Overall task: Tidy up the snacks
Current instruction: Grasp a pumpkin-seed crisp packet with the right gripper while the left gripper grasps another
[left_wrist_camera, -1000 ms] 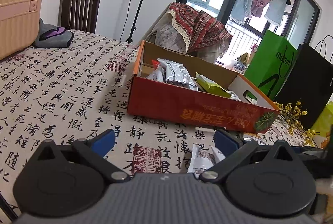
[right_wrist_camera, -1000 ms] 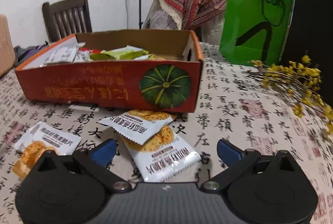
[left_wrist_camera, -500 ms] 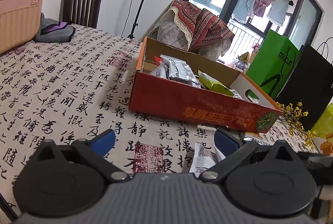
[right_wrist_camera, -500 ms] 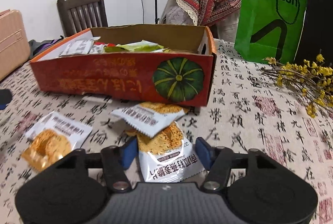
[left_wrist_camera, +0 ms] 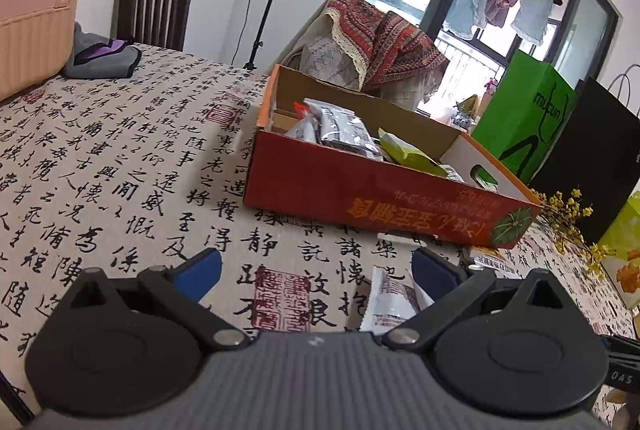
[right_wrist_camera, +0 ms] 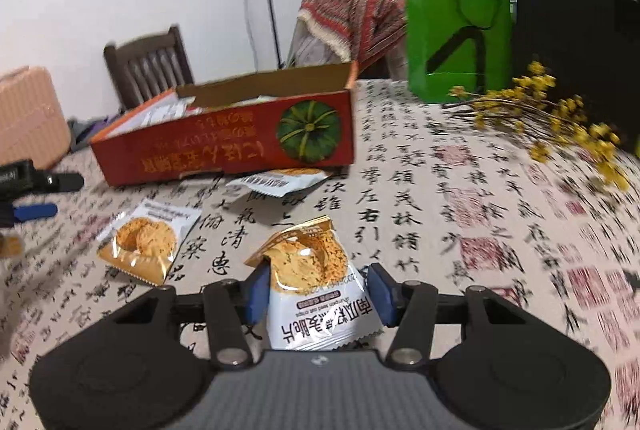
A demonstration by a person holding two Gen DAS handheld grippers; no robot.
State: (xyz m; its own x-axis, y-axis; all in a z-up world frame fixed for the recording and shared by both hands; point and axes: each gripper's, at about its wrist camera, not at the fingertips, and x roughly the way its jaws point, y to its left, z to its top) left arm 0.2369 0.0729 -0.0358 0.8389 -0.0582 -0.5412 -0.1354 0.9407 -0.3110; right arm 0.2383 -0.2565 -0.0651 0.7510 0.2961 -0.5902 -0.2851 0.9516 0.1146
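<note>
The right gripper (right_wrist_camera: 316, 288) has its blue pads against both sides of a glossy cracker packet (right_wrist_camera: 316, 294), white at the bottom with black print and golden at the crimped top, and the jaws are closing on it; the packet looks lifted off the tablecloth (right_wrist_camera: 460, 214), its foil puffed between the pads. The cloth is a matte beige weave printed with black calligraphy and red seals. Two more packets lie flat on it: one (right_wrist_camera: 148, 242) near the table's left edge in the right wrist view, another (right_wrist_camera: 280, 182) touching the front wall of the box (right_wrist_camera: 224, 150). The box is a shallow open tray of corrugated cardboard, red outside with a green pumpkin print, and holds silver and green wrappers. Dry yellow flowers (right_wrist_camera: 560, 118) lie towards the far right corner, by a green paper bag (right_wrist_camera: 456, 22) and a black one. The left gripper (left_wrist_camera: 316, 268) stands low over the cloth with its jaws wide apart, nothing clamped; a white packet (left_wrist_camera: 390, 304) lies just inside its right finger.
</note>
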